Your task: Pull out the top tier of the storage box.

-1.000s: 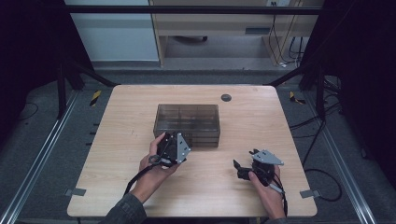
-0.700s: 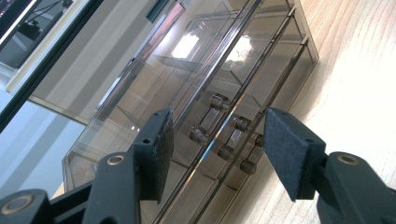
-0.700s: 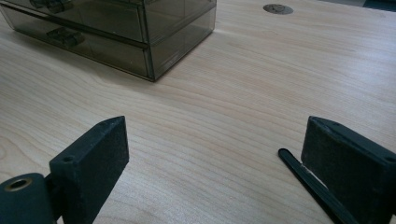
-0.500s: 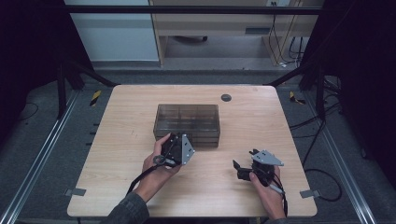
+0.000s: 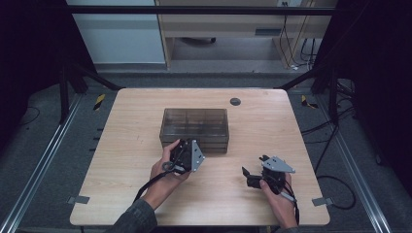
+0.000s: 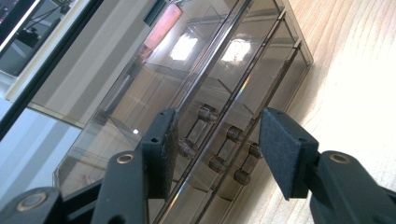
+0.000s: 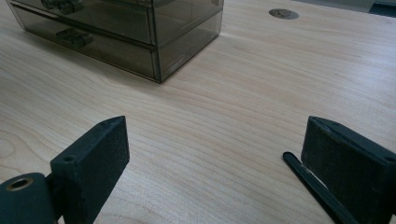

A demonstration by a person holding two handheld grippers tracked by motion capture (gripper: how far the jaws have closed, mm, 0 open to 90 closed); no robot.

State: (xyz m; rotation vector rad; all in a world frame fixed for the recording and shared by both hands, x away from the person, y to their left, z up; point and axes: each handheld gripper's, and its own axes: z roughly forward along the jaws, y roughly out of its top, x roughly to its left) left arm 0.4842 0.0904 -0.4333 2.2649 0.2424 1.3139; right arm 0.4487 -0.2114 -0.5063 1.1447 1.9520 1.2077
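Left gripper view: smoked plastic drawer box (image 6: 205, 93) fills frame centre | left gripper (image 6: 219, 144) fingers closing, still apart around small drawer knobs (image 6: 224, 149) | we judge it light, stiff, slippery; pinch one knob.

The table (image 5: 145, 145) is being lit evenly from overhead, while its surroundings are being left dark. Bright glare is being thrown off the drawer box (image 6: 196, 93) and the wood in the left gripper view. Near jaws are being rendered soft.
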